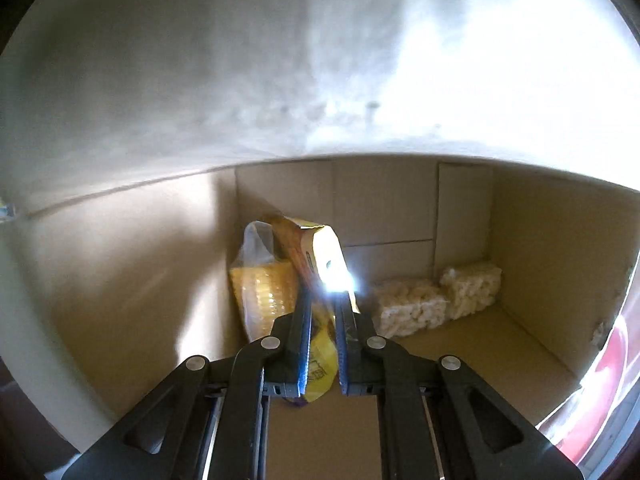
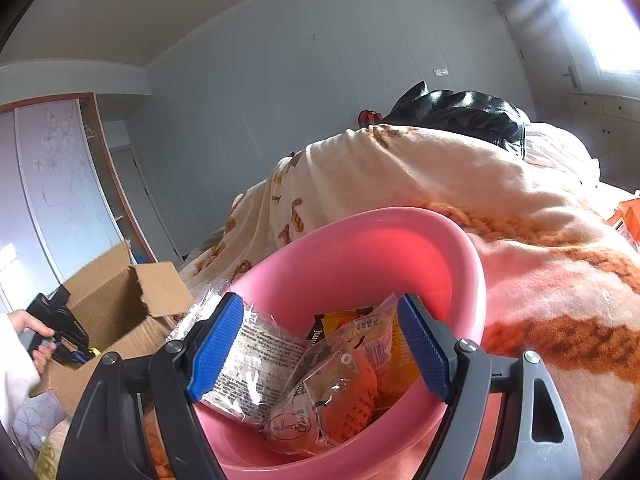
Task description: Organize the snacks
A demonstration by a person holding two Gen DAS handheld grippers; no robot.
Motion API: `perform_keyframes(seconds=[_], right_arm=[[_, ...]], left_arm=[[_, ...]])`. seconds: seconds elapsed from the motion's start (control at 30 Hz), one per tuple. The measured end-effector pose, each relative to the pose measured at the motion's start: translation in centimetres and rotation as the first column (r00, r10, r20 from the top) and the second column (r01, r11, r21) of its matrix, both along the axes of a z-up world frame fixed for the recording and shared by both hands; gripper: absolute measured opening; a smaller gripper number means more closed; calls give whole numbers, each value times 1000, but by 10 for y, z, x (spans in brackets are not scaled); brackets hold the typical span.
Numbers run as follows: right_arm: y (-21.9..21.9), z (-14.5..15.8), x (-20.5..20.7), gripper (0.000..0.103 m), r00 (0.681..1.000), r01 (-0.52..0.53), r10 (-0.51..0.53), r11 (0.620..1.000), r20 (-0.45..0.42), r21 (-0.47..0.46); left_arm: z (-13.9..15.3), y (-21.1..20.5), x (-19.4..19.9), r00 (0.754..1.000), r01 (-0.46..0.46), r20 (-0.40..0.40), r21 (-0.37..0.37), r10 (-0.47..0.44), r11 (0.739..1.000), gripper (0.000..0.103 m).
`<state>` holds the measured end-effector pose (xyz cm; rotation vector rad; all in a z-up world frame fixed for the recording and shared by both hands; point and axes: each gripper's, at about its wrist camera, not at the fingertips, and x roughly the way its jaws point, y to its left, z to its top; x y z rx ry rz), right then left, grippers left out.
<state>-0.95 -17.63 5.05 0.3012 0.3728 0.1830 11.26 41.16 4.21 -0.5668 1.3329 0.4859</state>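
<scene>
In the left wrist view my left gripper [image 1: 324, 300] points down into a cardboard box [image 1: 120, 260], shut on a yellow snack packet [image 1: 320, 356] pinched between its blue pads. Below it stand a clear bag of yellow snacks [image 1: 264, 288], a leaning yellow carton [image 1: 316, 248] and white puffed rice cakes [image 1: 440, 296]. In the right wrist view my right gripper [image 2: 318, 308] is open over a pink basin [image 2: 472, 264] holding a clear grain-bar packet [image 2: 256, 360], an orange packet [image 2: 352, 392] and a yellow-black packet [image 2: 340, 320]. The left gripper [image 2: 76, 354], held by a hand, is over the box [image 2: 116, 300].
The basin rests on a cream and orange blanket [image 2: 520, 240] with a black jacket [image 2: 460, 112] on top. An orange carton [image 2: 626, 216] lies at the right edge. Sliding wardrobe doors [image 2: 48, 184] stand behind the box. The box floor has bare room at the front right.
</scene>
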Motion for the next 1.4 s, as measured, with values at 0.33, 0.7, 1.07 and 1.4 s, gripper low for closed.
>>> perform_keyframes(seconds=[0.33,0.7,1.07,1.4], right_arm=[[1,0,0,79,1000,3,-3,1000,1,-9],[1,1,-1,79,1000,-4,4,1000,9,-5],[5,7,-10,79,997,4,-2,1000,80,-25],[34,32,-34,79,958,-172,179,984,224,-51]], left_arm=[[-6,-34,-3,999,-7,42,148,0,989,51],[-35,-54,16,1000,10,11,231,-13,973,57],[-24,-95,0,979,127,112,311,-169,942,5],[-33,-125,-76,867,184,368,391,-336,902,6]])
